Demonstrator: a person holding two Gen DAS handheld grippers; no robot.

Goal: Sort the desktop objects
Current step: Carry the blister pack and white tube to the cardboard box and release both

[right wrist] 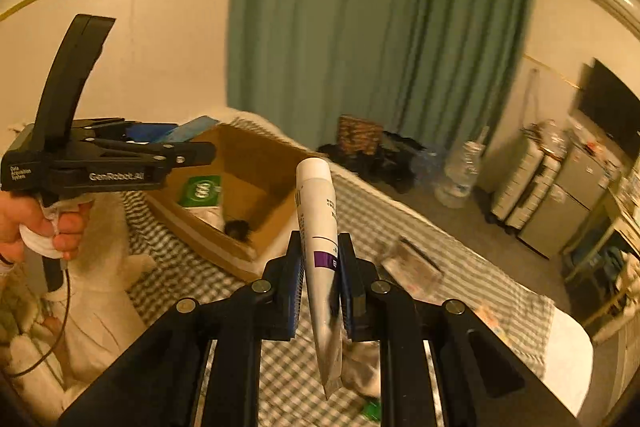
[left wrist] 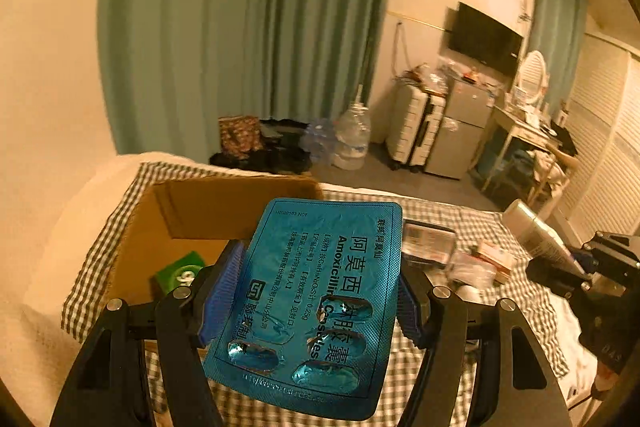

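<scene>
Left gripper (left wrist: 320, 291) clamps blister pack (left wrist: 316, 291) edgewise, just short of cardboard box (left wrist: 224, 207) | right gripper (right wrist: 320, 267) pinches tube (right wrist: 318, 211) mid-body, cap toward box, likely for dropping in.

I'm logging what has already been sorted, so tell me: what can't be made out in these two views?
- Cardboard box floor: in the left wrist view, the blister pack held by the left gripper covers most of it.
- Dark thing in the box: right wrist view, too small to identify.
- Packets on the checked cloth: blurred in both views.
- Tube's print: too small; the right gripper covers its middle.
</scene>
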